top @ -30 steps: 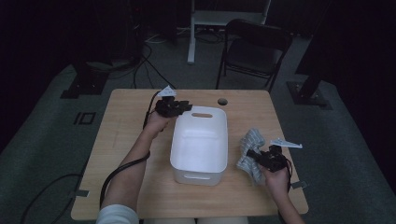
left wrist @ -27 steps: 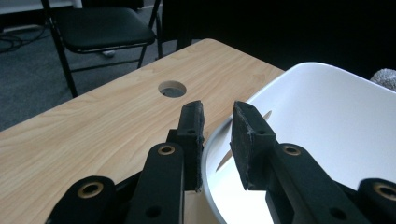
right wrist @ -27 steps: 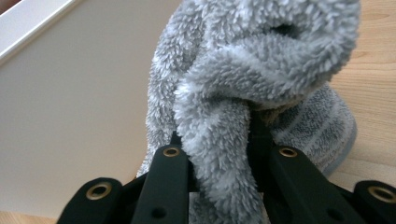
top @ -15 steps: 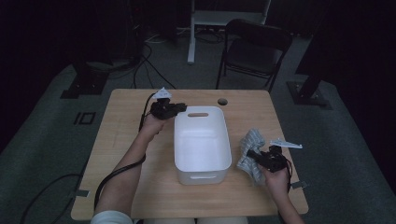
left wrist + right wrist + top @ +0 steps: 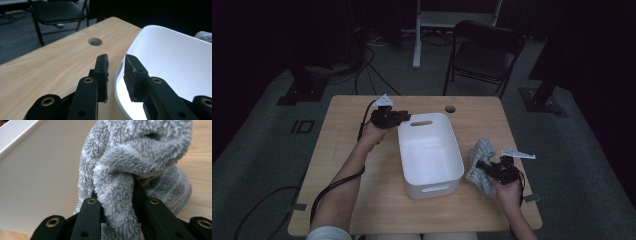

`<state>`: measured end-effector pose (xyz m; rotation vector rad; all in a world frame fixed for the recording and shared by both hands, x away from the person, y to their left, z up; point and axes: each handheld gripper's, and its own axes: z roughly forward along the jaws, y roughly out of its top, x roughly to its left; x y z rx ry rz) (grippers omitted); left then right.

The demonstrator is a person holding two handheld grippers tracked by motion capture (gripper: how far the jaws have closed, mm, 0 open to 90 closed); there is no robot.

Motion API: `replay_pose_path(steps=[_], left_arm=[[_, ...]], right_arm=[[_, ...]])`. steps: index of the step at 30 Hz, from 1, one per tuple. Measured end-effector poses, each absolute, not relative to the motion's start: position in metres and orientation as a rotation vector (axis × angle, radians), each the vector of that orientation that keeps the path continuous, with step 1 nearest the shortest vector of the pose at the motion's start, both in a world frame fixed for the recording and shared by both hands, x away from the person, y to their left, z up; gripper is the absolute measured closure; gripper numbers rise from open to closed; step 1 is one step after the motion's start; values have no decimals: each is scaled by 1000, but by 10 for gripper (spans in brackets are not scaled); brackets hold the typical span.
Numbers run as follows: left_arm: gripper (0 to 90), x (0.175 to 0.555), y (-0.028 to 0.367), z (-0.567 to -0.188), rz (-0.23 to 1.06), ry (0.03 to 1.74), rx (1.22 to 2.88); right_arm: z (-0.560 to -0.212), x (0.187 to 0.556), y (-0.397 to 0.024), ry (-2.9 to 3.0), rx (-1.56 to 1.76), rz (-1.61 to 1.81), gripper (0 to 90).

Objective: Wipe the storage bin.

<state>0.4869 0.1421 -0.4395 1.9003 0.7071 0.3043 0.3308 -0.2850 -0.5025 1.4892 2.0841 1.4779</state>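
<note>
Two grips: your right gripper point(image 5: 488, 167) clenches the towel point(image 5: 479, 162); your left gripper point(image 5: 116, 75), just loosening, straddles the bin point(image 5: 430, 155) rim at 11 o'clock. Next, lift towel in.

Light wooden table point(image 5: 342, 150) with a round hole point(image 5: 450, 108) near its far edge. White tub point(image 5: 429, 155) sat mid-table; grey fluffy towel point(image 5: 481, 165) lay just right of it.

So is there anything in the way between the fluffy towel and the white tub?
Nothing visible. The grey towel is pinched in the right gripper right beside the white tub, whose inside looks empty. Only the tub's own wall stands between them, so the towel would likely need lifting over it. The left gripper straddles the far rim.
</note>
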Motion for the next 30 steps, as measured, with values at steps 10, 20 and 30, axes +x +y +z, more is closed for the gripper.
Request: replay_pose_path(steps=[10,20,30], left_arm=[[773,484,136,-444,333,716,1926],[815,469,153,-447,382,784,1878],[831,445,171,-450,443,879,1813]], right_arm=[[-503,331,-284,2087,1492,1479,760],[-502,331,-285,2082,1492,1478,760],[-502,332,-283,2085,1491,1474,759]])
